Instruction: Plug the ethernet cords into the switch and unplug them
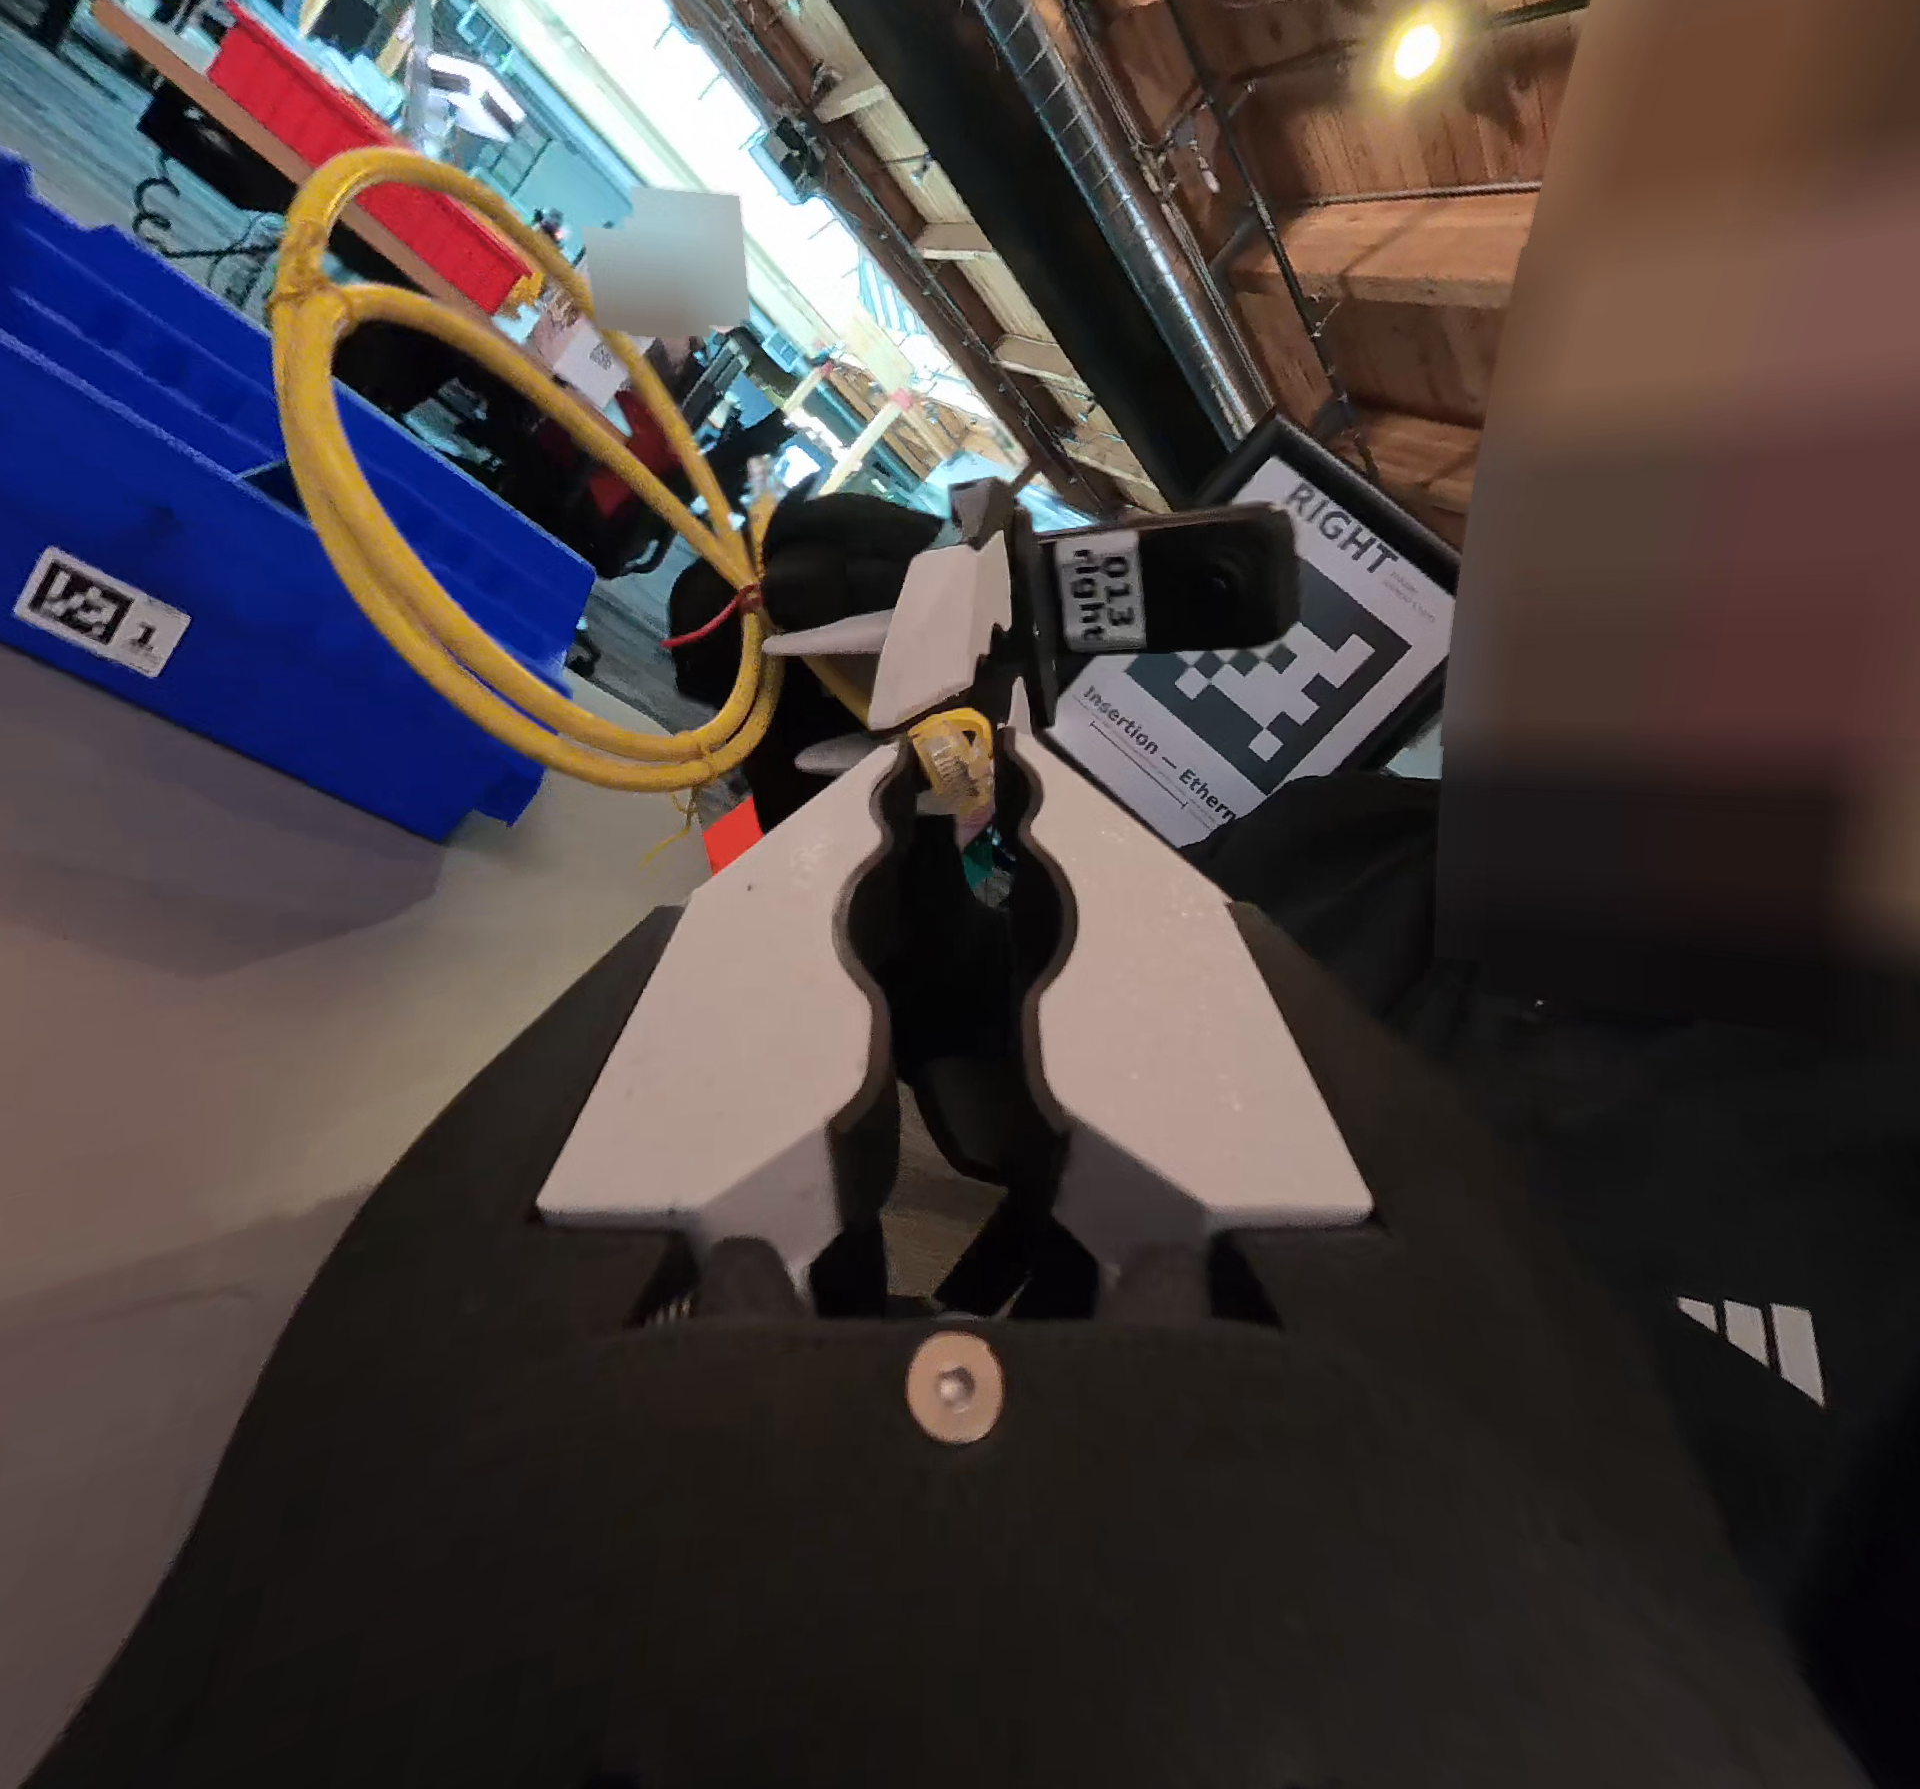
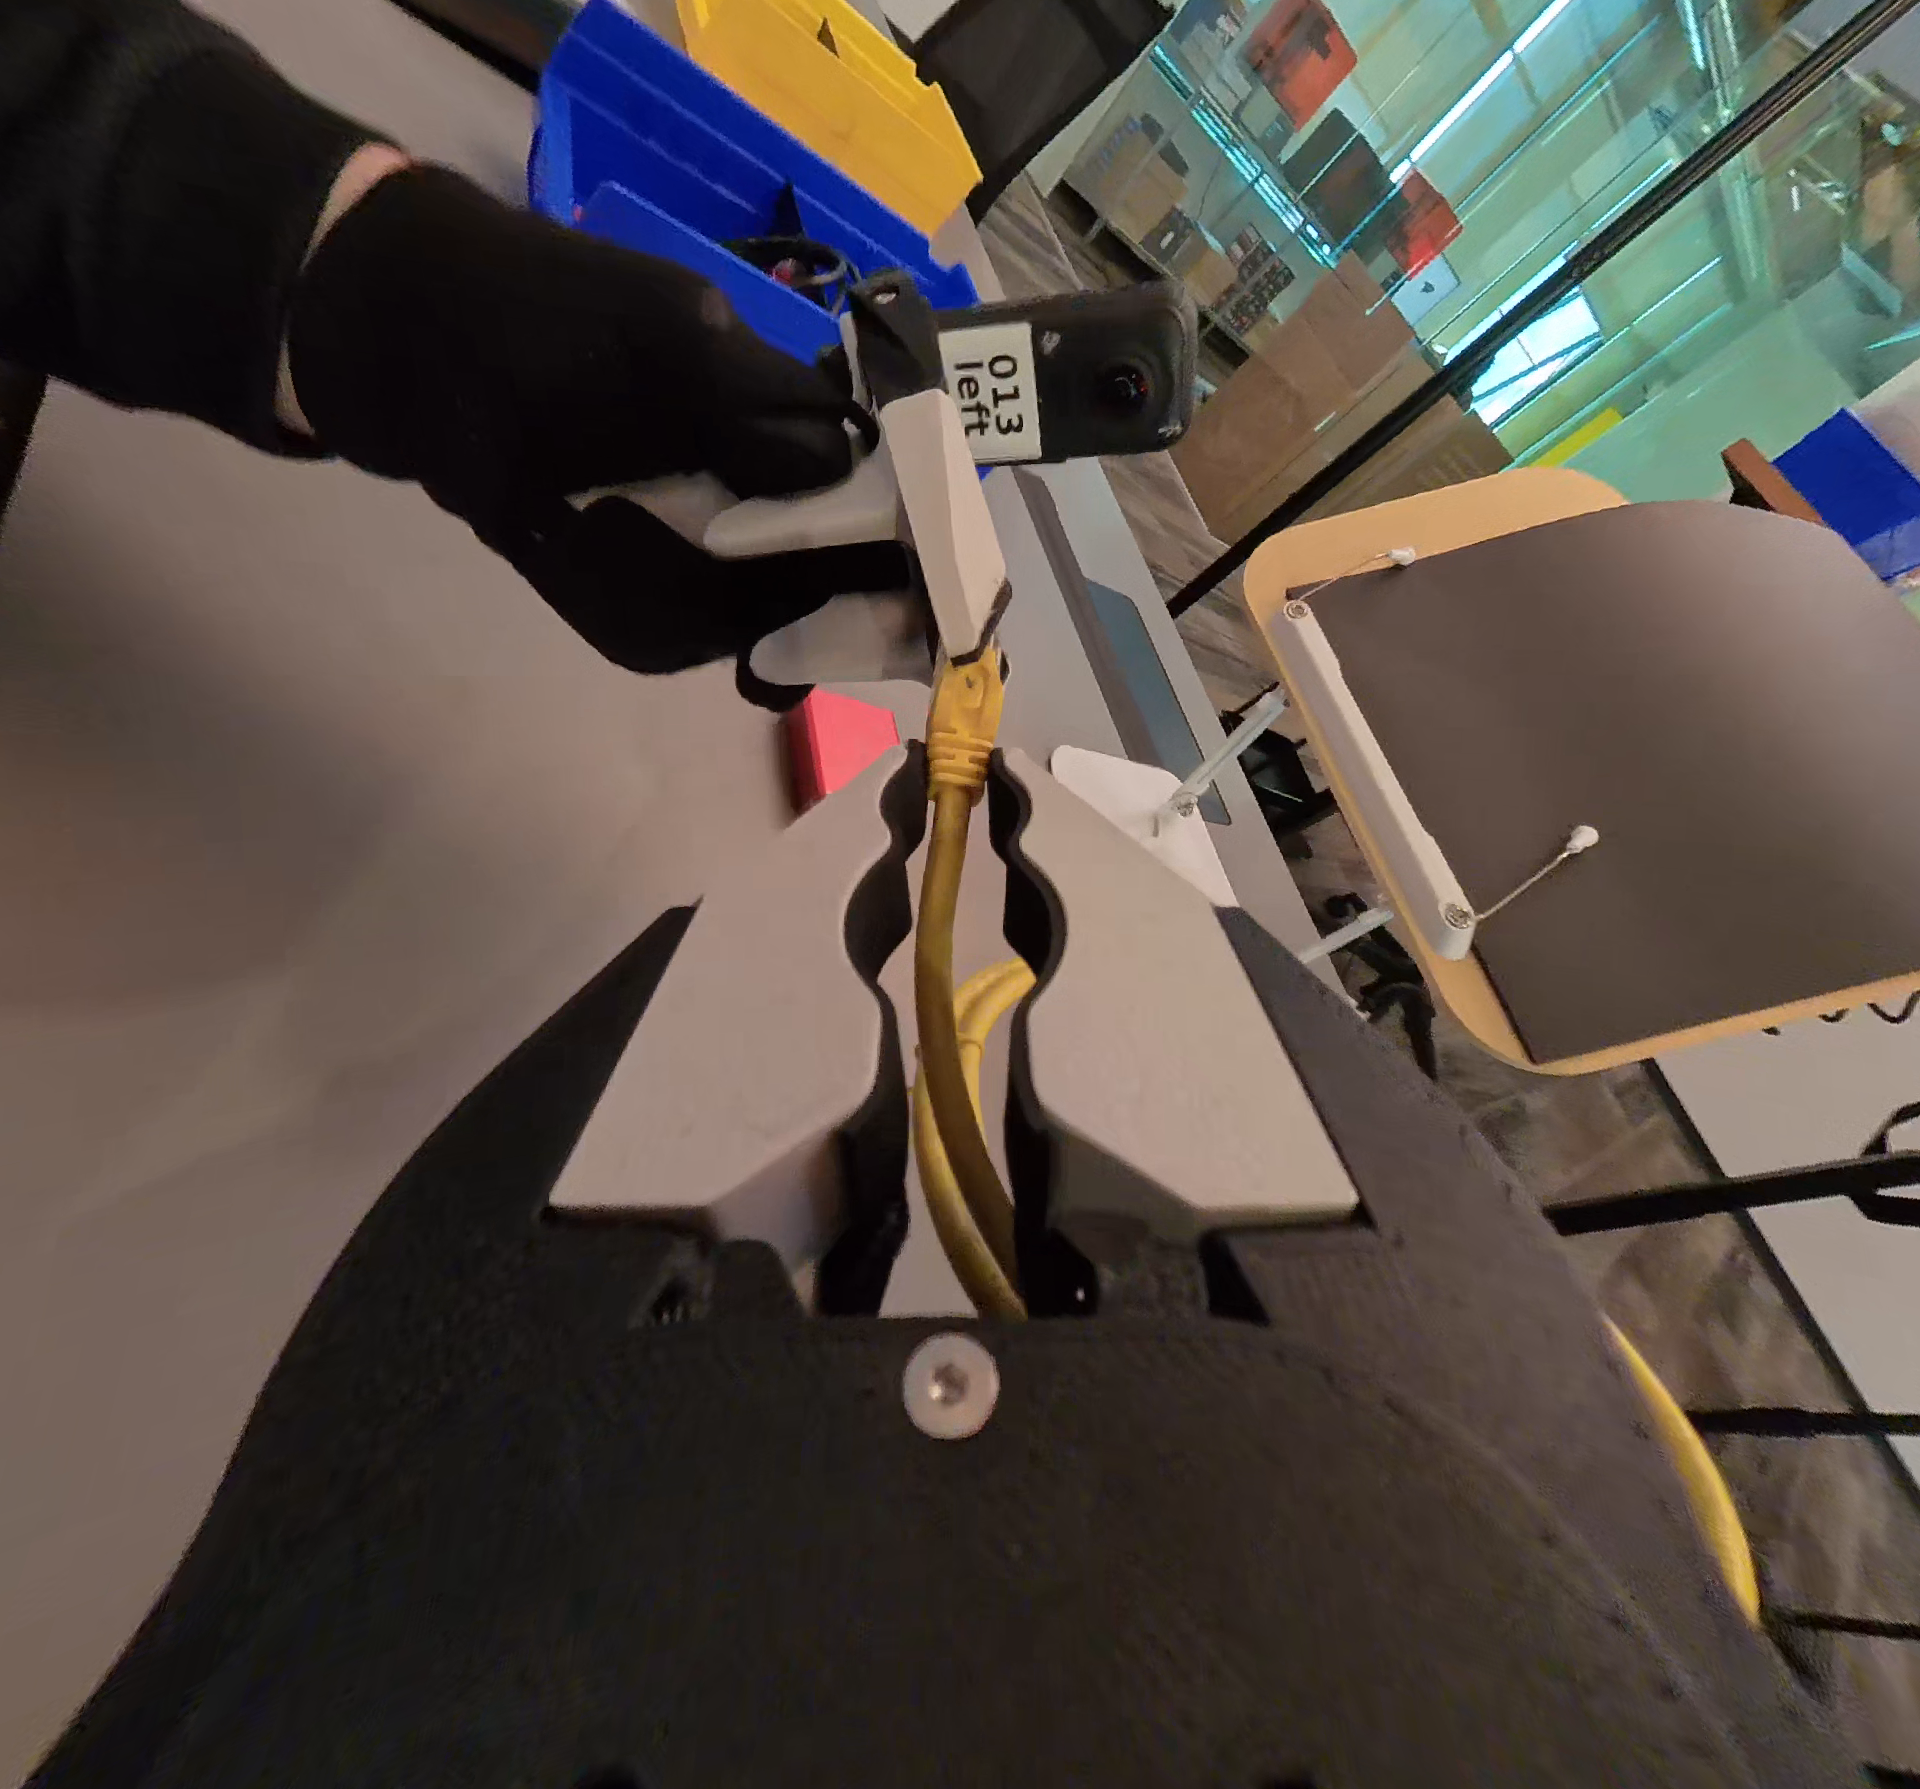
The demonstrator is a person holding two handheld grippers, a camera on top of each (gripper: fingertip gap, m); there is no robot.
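Above the grey table (image 2: 312, 908), both grippers meet tip to tip on one end of a yellow ethernet cord (image 2: 940, 960). From the right wrist view, the right gripper (image 2: 951, 783) is clenched on the cord just behind its yellow strain-relief boot, the cable running back between the two grey fingers (image 2: 790, 960) toward the camera. The left gripper (image 2: 961, 648), held by a black-gloved hand (image 2: 540, 409), comes in from the upper left and pinches the plug at the cord's very tip.

From the left wrist view, the left gripper (image 1: 956, 773) has its fingers (image 1: 748, 991) closed on the clear plug (image 1: 951, 752), which shows between their tips. Just beyond it the right gripper (image 1: 935, 648) faces back, and the rest of the cord (image 1: 416, 492) hangs in bundled loops to the left, tied with a red twist tie (image 1: 707, 622). A blue bin (image 1: 208, 513) sits on the table at far left, a yellow bin (image 2: 821, 46) behind it in the right wrist view. A framed marker sign (image 1: 1278, 659) leans at far right. The switch cannot be made out in either view.
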